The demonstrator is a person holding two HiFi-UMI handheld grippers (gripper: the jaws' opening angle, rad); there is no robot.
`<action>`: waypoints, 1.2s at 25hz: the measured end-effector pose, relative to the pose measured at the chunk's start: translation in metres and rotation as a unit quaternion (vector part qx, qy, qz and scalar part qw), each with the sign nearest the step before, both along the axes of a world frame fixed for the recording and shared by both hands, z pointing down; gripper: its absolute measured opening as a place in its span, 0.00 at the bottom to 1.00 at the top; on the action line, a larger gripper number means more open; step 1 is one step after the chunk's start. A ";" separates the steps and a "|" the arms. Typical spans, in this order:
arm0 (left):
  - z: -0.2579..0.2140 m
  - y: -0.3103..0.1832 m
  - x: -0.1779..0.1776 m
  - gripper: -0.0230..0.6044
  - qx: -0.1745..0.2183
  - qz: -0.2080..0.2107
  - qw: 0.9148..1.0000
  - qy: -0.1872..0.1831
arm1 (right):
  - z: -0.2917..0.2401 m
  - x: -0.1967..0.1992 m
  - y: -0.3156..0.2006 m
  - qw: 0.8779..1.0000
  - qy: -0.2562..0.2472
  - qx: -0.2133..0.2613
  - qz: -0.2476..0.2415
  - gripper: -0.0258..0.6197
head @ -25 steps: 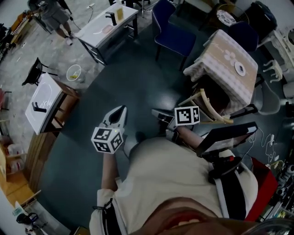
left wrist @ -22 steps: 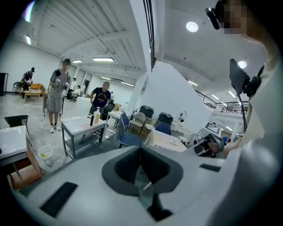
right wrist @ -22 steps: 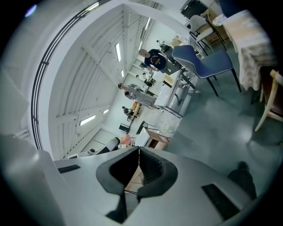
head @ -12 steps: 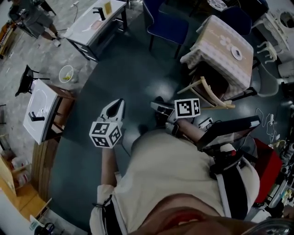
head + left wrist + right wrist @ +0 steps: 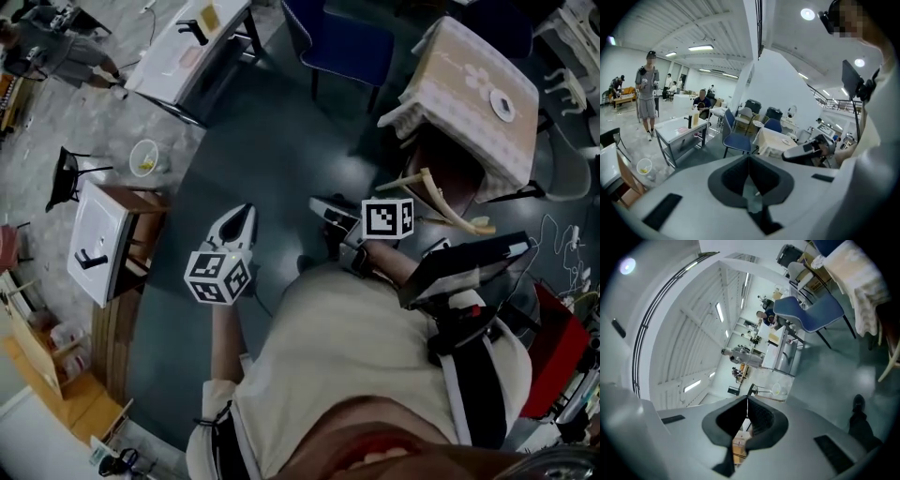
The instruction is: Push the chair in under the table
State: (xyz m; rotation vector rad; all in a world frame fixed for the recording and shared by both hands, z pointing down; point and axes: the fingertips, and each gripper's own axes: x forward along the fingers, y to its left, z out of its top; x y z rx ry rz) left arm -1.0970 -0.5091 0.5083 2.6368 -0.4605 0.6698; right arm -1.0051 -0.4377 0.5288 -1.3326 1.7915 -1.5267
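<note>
Both claws have been carried a short way across the floor since the earlier frame, and the scene in the head view has swung round with them. The left claw [image 5: 241, 214] is clenched with nothing between its jaws, and it is held over bare dark floor [image 5: 272, 131]. The right claw [image 5: 317, 202] is likewise clenched and empty, pointing left and away from the person. Neither is touching anything.

Just right of the right claw stands the chair [image 5: 448, 208]. Its pale curved back rail is turned toward the near side, and its seat reaches in beneath the cloth-covered bench [image 5: 469, 84] on the far right. How far the seat is already under cannot be made out, because it lies in the cloth's shadow.

The chair is judged to be a stiff wooden frame, fairly light, which should slide readily on the smooth floor. No grasp seems needed: the clenched claws could be set flat against the back rail, one toward each end, so that the push stays straight. The rounded rail may let a claw slip off. A push placed high may tip the chair rather than slide it, so contact lower on the back would be safer.
</note>
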 end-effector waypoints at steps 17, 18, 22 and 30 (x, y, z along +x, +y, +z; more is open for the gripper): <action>-0.015 -0.048 0.198 0.05 0.036 0.077 0.996 -0.039 | -0.004 0.168 -0.046 0.998 -0.029 0.029 0.049 0.06; -0.016 -0.050 0.205 0.05 0.037 0.081 0.995 -0.040 | -0.004 0.172 -0.048 0.998 -0.031 0.030 0.050 0.06; -0.020 -0.059 0.223 0.05 0.042 0.092 0.994 -0.046 | -0.007 0.187 -0.058 0.997 -0.040 0.034 0.060 0.06; -0.021 -0.093 0.235 0.05 0.037 0.095 0.994 -0.039 | -0.006 0.205 -0.072 0.997 -0.023 0.020 0.073 0.06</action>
